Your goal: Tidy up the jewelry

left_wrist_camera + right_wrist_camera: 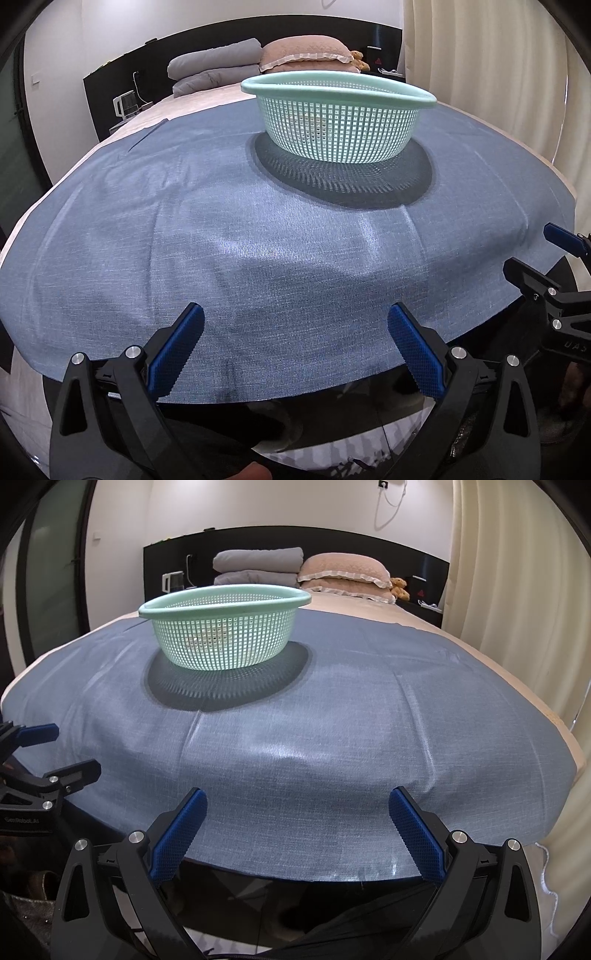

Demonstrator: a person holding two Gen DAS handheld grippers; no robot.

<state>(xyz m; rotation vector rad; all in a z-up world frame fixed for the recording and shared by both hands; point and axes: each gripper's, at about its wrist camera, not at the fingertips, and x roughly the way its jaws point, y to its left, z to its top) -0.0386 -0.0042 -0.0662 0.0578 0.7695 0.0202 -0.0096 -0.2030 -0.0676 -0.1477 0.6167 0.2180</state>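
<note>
Meanwhile, at the foot of a bed (424, 622) draped with a blue cloth (258, 240), 2 hand-held grippers hang side by side above the near edge, both released and holding nothing. Farthest left in the left wrist view, a white kettle (123, 103) stands on a ledge beside the black headboard (110, 74). Next comes the left hand-held gripper (295, 347), its blue pads (177, 354) spread wide over the cloth's hem. Beyond it, toward the middle of the cloth, a mint-green basket (338, 122) sits upright and casts a dark latticed shadow; a pale speck shows through its mesh in the right wrist view, but whether it is jewelry cannot be told. Behind the basket, folded grey bedding (214, 72) and a pink frilled pillow (306, 55) are stacked against the headboard, with a small brown soft toy (360, 61) just beside the pillow. To the right, the right hand-held gripper (297, 830) points over the same hem with its jaws equally wide, well apart from the basket. Cream curtains (517, 590) close the scene at far right.
</note>
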